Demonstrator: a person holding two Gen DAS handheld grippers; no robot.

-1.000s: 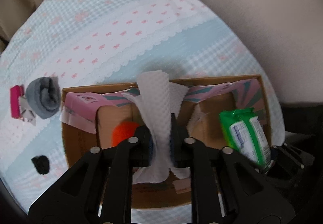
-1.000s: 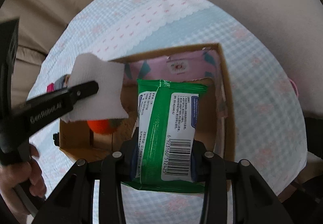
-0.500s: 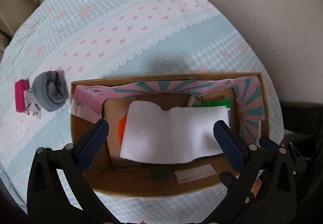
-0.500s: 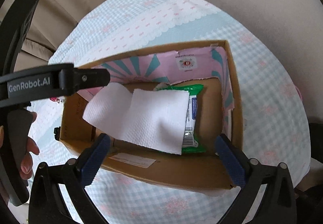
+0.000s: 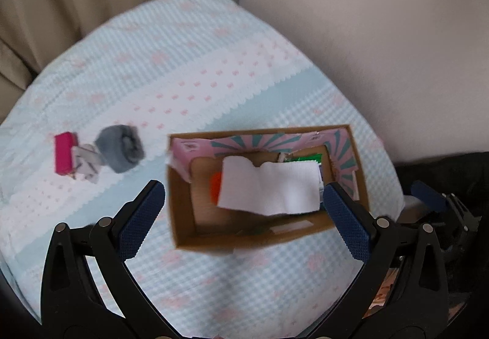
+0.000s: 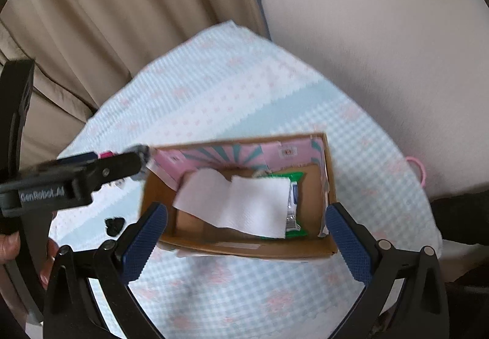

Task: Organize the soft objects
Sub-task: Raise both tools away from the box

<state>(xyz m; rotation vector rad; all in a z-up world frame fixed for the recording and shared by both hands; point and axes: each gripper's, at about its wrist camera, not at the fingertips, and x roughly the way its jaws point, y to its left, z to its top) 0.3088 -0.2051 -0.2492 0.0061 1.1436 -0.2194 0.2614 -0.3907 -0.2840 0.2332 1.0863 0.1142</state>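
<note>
We held both grippers empty, jaws spread wide: the left gripper and the right gripper above the box. The tissue and wipes lay inside it. We judged the step to be between drops. The sock sat well left of the box on the cloth; next, our left needed to straddle it and close.
</note>
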